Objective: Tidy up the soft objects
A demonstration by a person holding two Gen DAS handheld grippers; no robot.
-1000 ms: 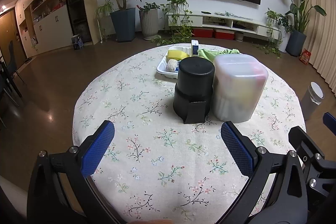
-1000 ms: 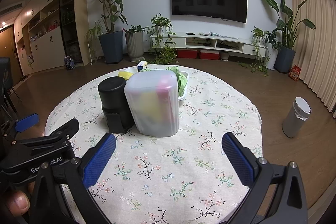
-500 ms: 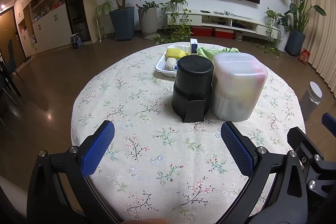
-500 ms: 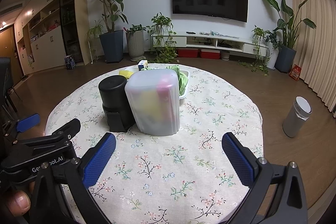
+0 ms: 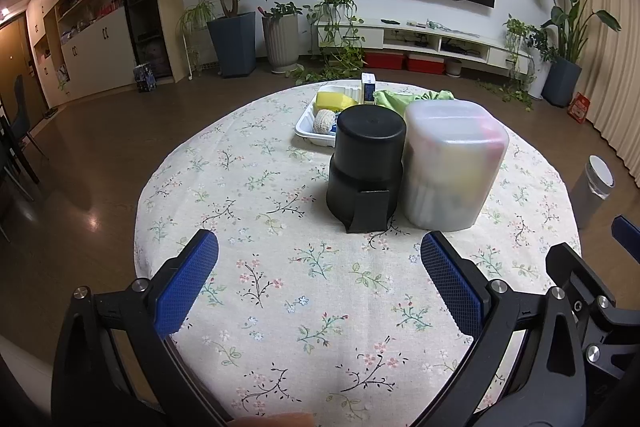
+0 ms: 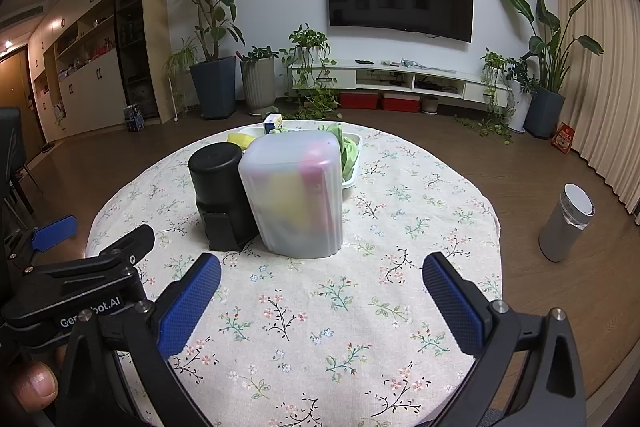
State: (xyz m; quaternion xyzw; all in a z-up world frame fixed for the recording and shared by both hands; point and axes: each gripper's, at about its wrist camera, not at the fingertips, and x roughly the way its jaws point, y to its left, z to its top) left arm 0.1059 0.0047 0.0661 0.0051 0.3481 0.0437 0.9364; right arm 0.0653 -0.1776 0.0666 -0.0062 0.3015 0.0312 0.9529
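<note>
Left wrist view: the soft objects sit at 12 o'clock, in a white rectangular plastic tray [image 5: 309, 125] at the table's far side: a yellow sponge block [image 5: 335, 100], a cream ball of yarn [image 5: 325, 120] and a crumpled green cloth [image 5: 394, 97].
Screen in front: a black cylindrical container with a clip at its foot [image 5: 367, 165] and a frosted translucent lidded plastic box [image 5: 452, 163] stand side by side, apparently touching, between the grippers and the tray.
Left gripper [image 5: 318, 273]: blue pads wide apart, holding nothing, over the floral tablecloth [image 5: 280, 291] at 6 o'clock.
Right gripper [image 6: 320, 289]: likewise spread wide and empty, with the box at 12 o'clock.
Risk, reach: going straight for the tray would likely knock the two tall containers over or shove them into it.
Risk, grip: the sponge, yarn and cloth will probably squash or slip under the pads.
Risk, crowding: the grippers sit close together and could collide.
Risk, edge: the tray lies near the table's far rim, so a push could slide it off.
</note>
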